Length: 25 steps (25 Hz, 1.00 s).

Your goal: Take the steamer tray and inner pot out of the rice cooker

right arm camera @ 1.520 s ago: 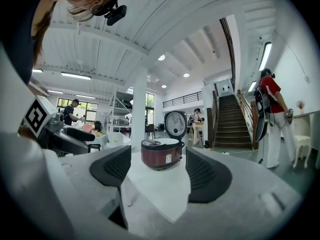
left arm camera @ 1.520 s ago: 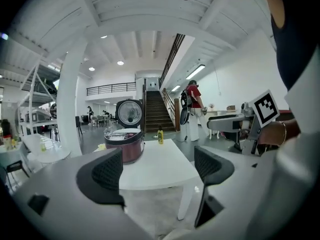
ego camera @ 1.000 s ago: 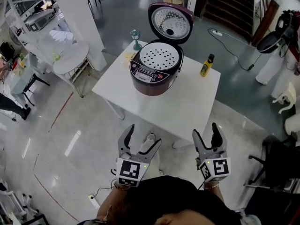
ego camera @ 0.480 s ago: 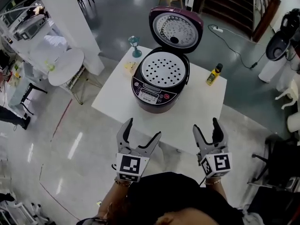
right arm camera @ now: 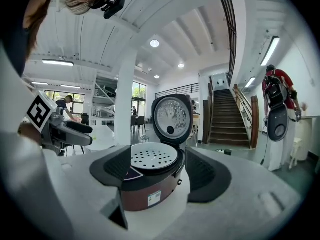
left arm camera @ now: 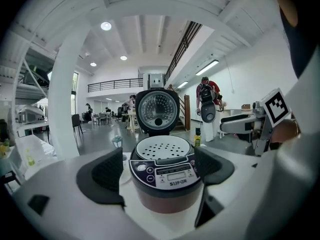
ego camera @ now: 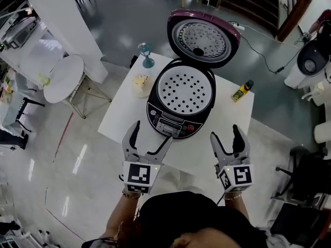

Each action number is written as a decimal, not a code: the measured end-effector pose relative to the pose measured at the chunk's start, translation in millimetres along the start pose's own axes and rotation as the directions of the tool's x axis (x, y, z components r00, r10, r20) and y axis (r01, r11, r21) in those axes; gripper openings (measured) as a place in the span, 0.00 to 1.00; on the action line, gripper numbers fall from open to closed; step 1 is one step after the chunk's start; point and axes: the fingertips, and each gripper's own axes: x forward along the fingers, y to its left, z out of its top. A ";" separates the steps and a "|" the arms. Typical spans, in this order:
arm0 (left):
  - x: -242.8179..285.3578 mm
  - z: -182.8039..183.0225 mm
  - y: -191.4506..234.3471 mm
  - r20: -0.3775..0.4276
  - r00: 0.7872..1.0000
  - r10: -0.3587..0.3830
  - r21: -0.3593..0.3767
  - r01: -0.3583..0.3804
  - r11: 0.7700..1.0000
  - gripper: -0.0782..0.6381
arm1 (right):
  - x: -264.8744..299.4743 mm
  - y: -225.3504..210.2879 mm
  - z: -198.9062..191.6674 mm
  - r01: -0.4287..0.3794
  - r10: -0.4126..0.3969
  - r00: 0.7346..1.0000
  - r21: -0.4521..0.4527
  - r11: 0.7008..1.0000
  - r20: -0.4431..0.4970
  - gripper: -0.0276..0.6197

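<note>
— Maroon round rice cooker [ego camera: 176, 119], where?
— Lid up on the white square table [ego camera: 226, 117], white perforated steamer tray [ego camera: 185, 92] inside. Your left gripper [ego camera: 151, 133] and right gripper [ego camera: 225, 133] gape wide, both empty

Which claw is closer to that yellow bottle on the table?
Right. The right gripper hovers on the same side of the rice cooker as the yellow bottle; the left gripper is farther, facing the cooker's front.

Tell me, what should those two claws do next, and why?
Probably advance the left gripper and right gripper toward the steamer tray: the rice cooker lid is open, the tray sits exposed, and both grippers are open, empty, short of it.
</note>
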 end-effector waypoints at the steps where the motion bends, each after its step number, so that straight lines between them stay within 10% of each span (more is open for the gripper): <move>1: 7.1 0.1 6.9 -0.008 1.000 -0.003 0.004 0.003 1.000 0.70 | 7.1 -1.7 1.5 0.009 -0.009 1.000 0.000 1.000 0.000 0.56; 18: 124.5 -5.3 56.2 -0.176 0.982 -0.071 0.093 0.088 0.992 0.70 | 97.1 -49.6 -16.3 0.132 -0.139 0.981 -0.062 0.989 -0.136 0.56; 25: 161.8 -16.4 67.4 -0.355 0.935 -0.022 0.250 0.118 0.961 0.70 | 149.0 -59.7 -29.1 0.069 -0.094 0.954 -0.097 0.993 -0.284 0.56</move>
